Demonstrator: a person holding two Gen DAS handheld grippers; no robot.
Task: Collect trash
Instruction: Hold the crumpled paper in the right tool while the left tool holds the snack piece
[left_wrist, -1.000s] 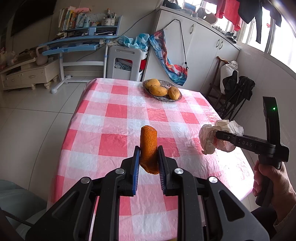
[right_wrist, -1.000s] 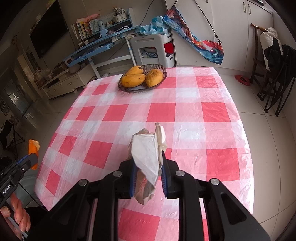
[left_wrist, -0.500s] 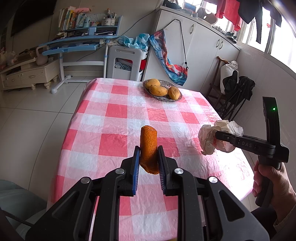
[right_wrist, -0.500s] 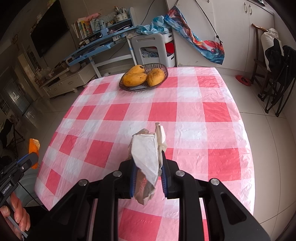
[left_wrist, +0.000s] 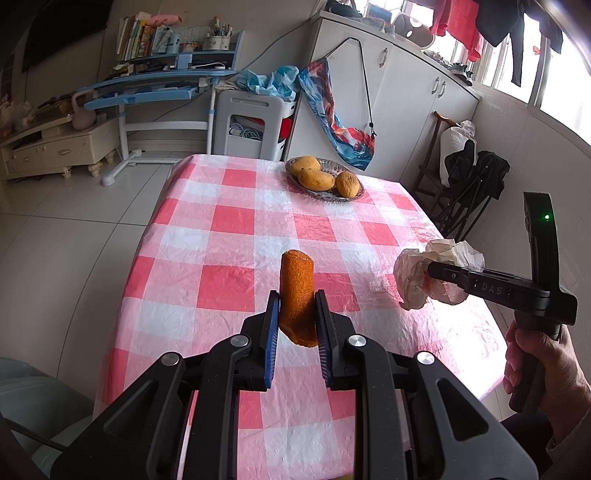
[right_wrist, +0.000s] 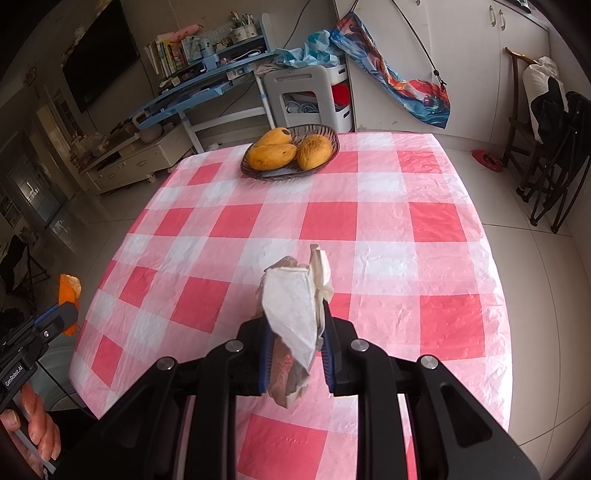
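My left gripper (left_wrist: 295, 317) is shut on an orange fruit peel (left_wrist: 297, 291), held upright above the near part of the red-and-white checked table (left_wrist: 240, 236). The right gripper (right_wrist: 295, 325) is shut on a crumpled white tissue (right_wrist: 295, 306), also lifted over the table (right_wrist: 369, 229). From the left wrist view the right gripper (left_wrist: 434, 271) with its tissue (left_wrist: 413, 277) hangs at the right, a hand (left_wrist: 543, 362) on its handle. From the right wrist view the left gripper (right_wrist: 70, 312) and the peel (right_wrist: 68, 290) show at the left edge.
A dark bowl (right_wrist: 325, 133) holding three mangoes (right_wrist: 271, 155) stands at the table's far end. Beyond it are a white stool (left_wrist: 255, 122), a blue desk (left_wrist: 155, 85), white cupboards and folded chairs (left_wrist: 472, 184). Tiled floor surrounds the table.
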